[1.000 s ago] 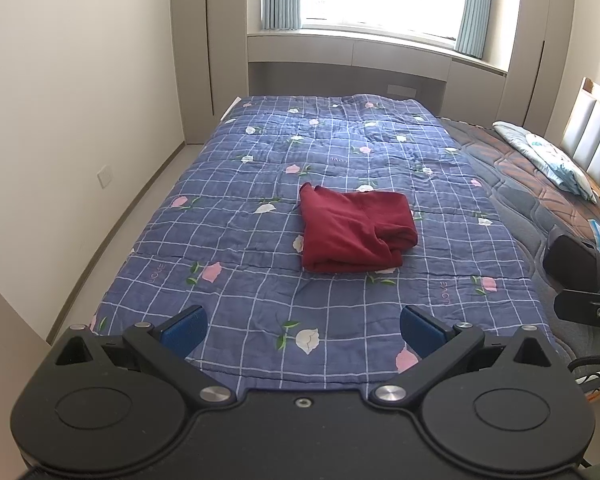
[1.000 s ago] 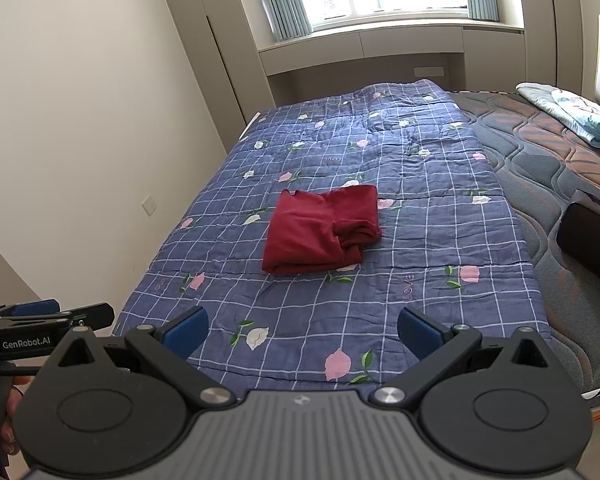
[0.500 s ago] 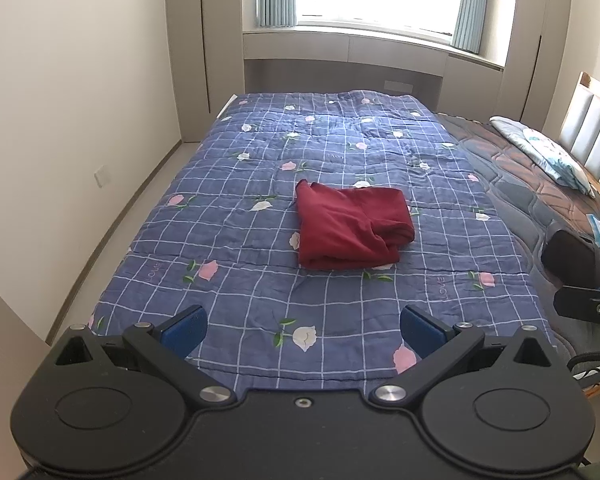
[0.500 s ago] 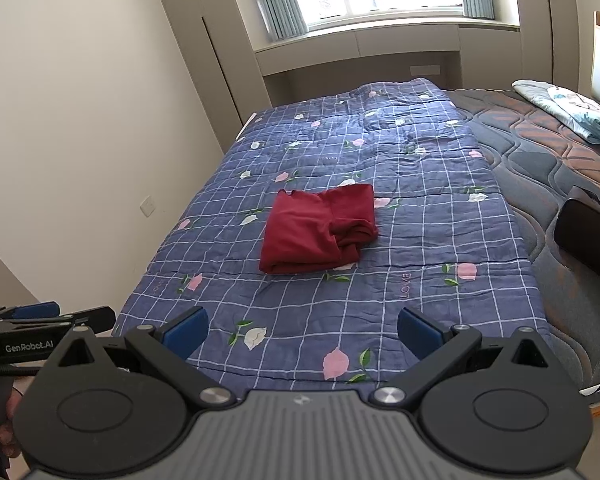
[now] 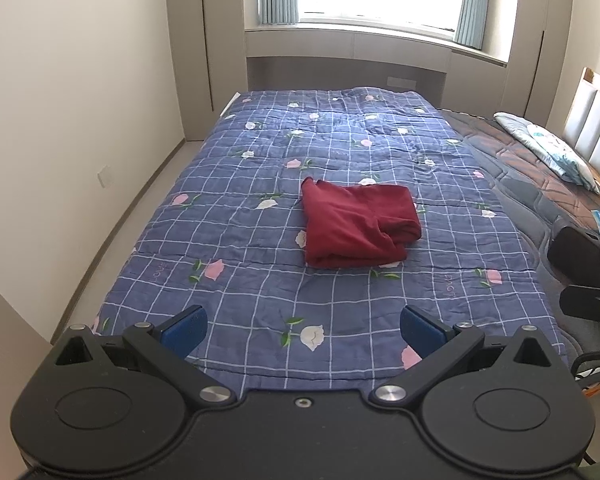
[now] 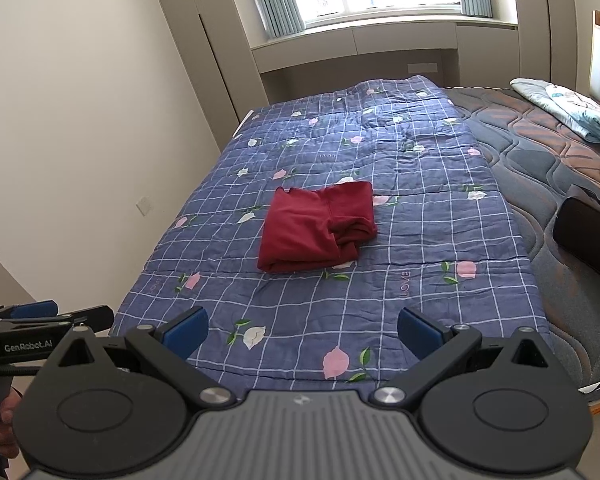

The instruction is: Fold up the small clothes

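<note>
A dark red garment (image 5: pixel 358 226) (image 6: pixel 314 230) lies folded into a rough rectangle in the middle of the blue checked quilt (image 5: pixel 260 208) (image 6: pixel 420 208) on the bed. My left gripper (image 5: pixel 302 328) is open over the quilt's near edge, well short of the garment, with nothing between its blue pads. My right gripper (image 6: pixel 302 326) is likewise open and empty, held back over the near edge. The left gripper's body also shows at the far left of the right wrist view, with a hand on it.
A wall runs along the bed's left side with a strip of floor (image 5: pixel 140 200) between. Bare quilted mattress (image 6: pixel 548 168) lies right of the quilt, with a pillow (image 5: pixel 548 146), a dark object (image 6: pixel 584 236) and a headboard (image 5: pixel 596 120). A window bench is at the far end.
Both grippers have tilted up and drawn back slightly, so the garment sits a little lower and farther in view. The garment itself has not moved. Both stay open.
</note>
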`<state>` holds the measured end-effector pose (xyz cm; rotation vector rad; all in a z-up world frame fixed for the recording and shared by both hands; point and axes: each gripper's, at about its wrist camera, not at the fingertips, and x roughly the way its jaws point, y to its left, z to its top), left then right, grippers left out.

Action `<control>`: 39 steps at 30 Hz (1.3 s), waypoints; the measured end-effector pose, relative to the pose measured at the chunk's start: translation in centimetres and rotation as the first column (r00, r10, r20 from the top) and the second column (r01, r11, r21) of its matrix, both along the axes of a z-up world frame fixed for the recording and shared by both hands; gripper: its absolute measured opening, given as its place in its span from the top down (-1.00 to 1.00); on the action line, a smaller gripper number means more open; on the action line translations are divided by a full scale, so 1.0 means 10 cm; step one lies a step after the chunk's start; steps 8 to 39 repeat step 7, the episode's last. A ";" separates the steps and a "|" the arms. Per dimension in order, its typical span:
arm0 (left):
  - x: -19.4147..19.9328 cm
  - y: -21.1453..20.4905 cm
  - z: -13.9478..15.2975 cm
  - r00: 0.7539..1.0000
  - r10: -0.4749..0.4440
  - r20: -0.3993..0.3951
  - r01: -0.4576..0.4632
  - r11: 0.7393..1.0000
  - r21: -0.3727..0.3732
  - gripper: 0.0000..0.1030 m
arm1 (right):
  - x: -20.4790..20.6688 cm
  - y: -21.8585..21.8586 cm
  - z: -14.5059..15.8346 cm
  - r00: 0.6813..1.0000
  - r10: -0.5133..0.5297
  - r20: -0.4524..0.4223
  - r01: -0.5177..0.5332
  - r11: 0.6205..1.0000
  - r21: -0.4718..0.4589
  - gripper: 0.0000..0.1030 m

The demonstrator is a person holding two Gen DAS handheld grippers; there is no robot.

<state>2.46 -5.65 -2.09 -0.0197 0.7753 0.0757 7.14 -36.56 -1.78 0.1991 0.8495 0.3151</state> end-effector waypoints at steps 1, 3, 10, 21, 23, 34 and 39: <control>0.01 0.01 0.00 1.000 -0.002 0.001 0.002 1.000 -0.002 -0.99 | 0.01 0.00 0.00 1.000 0.000 -0.001 0.000 1.000 -0.001 -1.00; 0.01 0.02 -0.01 1.000 -0.009 0.004 0.009 1.000 -0.004 -0.99 | 0.01 0.02 -0.01 1.000 -0.002 -0.004 0.002 1.000 -0.003 -1.00; 0.02 0.05 -0.03 1.000 -0.016 0.005 0.016 1.000 -0.008 -0.99 | 0.04 0.04 -0.02 1.000 -0.003 -0.011 0.003 1.000 -0.007 -1.00; 0.02 0.05 -0.03 1.000 -0.016 0.005 0.016 1.000 -0.008 -0.99 | 0.04 0.04 -0.02 1.000 -0.003 -0.011 0.003 1.000 -0.007 -1.00; 0.02 0.05 -0.03 1.000 -0.016 0.005 0.016 1.000 -0.008 -0.99 | 0.04 0.04 -0.02 1.000 -0.003 -0.011 0.003 1.000 -0.007 -1.00; 0.02 0.05 -0.03 1.000 -0.016 0.005 0.016 1.000 -0.008 -0.99 | 0.04 0.04 -0.02 1.000 -0.003 -0.011 0.003 1.000 -0.007 -1.00; 0.02 0.05 -0.03 1.000 -0.016 0.005 0.016 1.000 -0.008 -0.99 | 0.04 0.04 -0.02 1.000 -0.003 -0.011 0.003 1.000 -0.007 -1.00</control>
